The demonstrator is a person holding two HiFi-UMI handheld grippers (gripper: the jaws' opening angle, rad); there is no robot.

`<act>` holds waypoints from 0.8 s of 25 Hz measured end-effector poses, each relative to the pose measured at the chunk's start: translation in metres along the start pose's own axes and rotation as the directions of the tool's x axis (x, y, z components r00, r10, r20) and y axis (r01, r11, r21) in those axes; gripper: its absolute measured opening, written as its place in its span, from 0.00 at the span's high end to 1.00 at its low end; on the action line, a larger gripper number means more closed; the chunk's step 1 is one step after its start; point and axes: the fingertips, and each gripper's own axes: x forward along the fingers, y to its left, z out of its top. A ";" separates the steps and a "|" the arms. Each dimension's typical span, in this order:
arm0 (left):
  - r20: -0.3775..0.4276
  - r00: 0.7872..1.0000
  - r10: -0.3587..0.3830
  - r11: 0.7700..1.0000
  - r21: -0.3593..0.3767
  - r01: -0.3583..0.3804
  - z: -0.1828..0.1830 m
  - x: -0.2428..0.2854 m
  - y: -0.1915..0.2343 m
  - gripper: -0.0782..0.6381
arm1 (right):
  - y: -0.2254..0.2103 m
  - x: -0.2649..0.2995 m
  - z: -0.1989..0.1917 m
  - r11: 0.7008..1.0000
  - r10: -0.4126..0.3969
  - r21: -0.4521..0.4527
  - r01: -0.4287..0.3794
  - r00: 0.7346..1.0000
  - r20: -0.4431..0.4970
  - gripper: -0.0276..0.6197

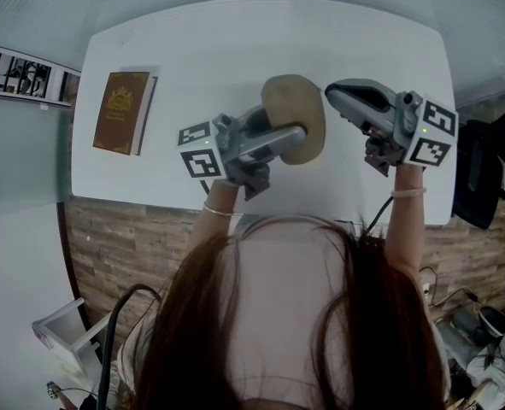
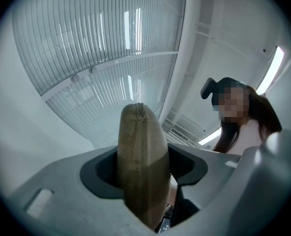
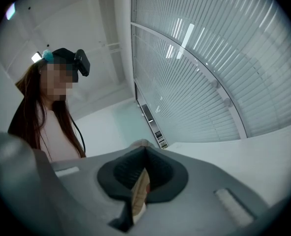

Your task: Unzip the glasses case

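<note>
Left to right, all placed from the case. One brown book [image 1: 124, 112] lay flat on the table [image 1: 235, 41], well left of the case and apart from it. The left gripper [image 1: 302, 132] came in from the case's left, jaws wide but clamped across its flat sides, so it held the case off the table, edge-on to its own camera.

The case [image 1: 293, 101] was a single tan oval pouch. Its long axis ran roughly away from the person, w/ the seam edge facing up.

The right gripper [image 1: 331, 92] met the case's right rim at the far end. Its jaws were fully together on a thin tan strip [image 3: 139, 188], prob. the zip pull, though I couldn't confirm that.

So the pull sat at the right gripper, opposite the left's clamp. The likely next move would be to draw it along the rim while the left steadied the case.

Count: 1 case, 1 book, 2 grippers.
</note>
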 end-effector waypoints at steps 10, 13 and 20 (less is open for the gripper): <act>0.050 0.998 0.032 0.999 -0.004 -0.032 0.018 -0.006 0.008 0.50 | -0.004 0.004 -0.006 1.000 -0.012 0.022 0.012 1.000 0.003 0.95; 0.063 0.997 0.039 0.999 -0.006 -0.039 0.022 -0.007 0.010 0.50 | -0.005 0.004 -0.009 0.999 -0.014 0.031 0.014 1.000 0.002 0.95; 0.087 0.995 0.053 0.999 -0.014 -0.052 0.030 -0.008 0.013 0.50 | -0.008 0.004 -0.013 0.999 -0.009 0.049 0.009 1.000 0.001 0.95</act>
